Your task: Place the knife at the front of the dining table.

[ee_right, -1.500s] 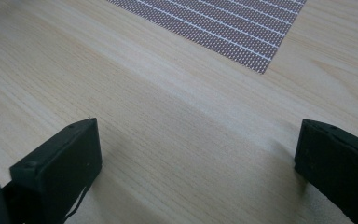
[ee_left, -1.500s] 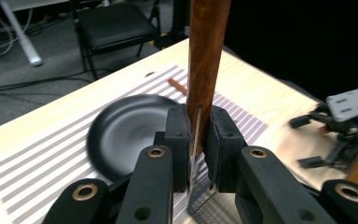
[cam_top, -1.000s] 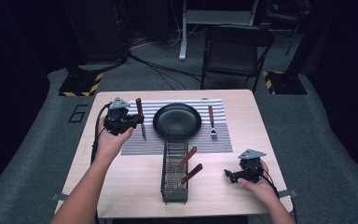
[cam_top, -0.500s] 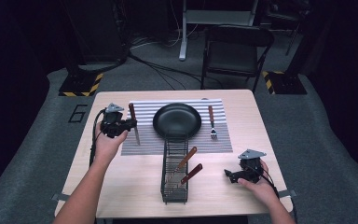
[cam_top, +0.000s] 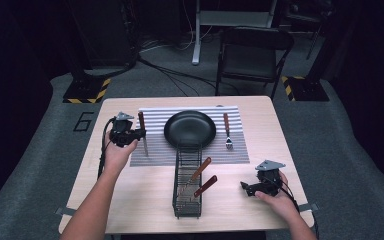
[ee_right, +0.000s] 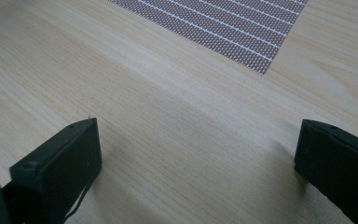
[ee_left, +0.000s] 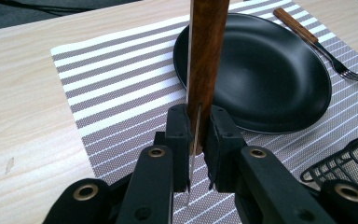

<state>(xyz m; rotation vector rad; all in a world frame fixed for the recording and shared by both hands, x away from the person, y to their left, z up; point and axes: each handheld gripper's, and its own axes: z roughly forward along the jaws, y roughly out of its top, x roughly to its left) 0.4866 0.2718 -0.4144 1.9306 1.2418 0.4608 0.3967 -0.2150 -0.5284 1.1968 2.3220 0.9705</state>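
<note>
My left gripper (cam_top: 133,134) is shut on a wooden-handled knife (cam_top: 143,134) over the left part of the striped placemat (cam_top: 155,152). In the left gripper view the brown handle (ee_left: 208,51) rises from between the jaws and the thin blade edge points back toward the camera; the left gripper (ee_left: 196,140) clamps it where the handle begins. A black plate (cam_top: 190,129) (ee_left: 261,74) sits at the mat's centre, and a fork (cam_top: 227,131) (ee_left: 317,42) lies to its right. My right gripper (cam_top: 247,189) (ee_right: 198,158) rests low over bare wood at the front right, open and empty.
A black wire rack (cam_top: 186,185) (ee_left: 349,158) stands in front of the plate, holding two wooden-handled utensils (cam_top: 200,169). A corner of the placemat (ee_right: 242,32) lies beyond the right gripper. A chair (cam_top: 252,55) stands behind the table's far edge.
My left gripper has carried the knife a little left and toward the person, away from the plate's rim. The right gripper has stayed put.
</note>
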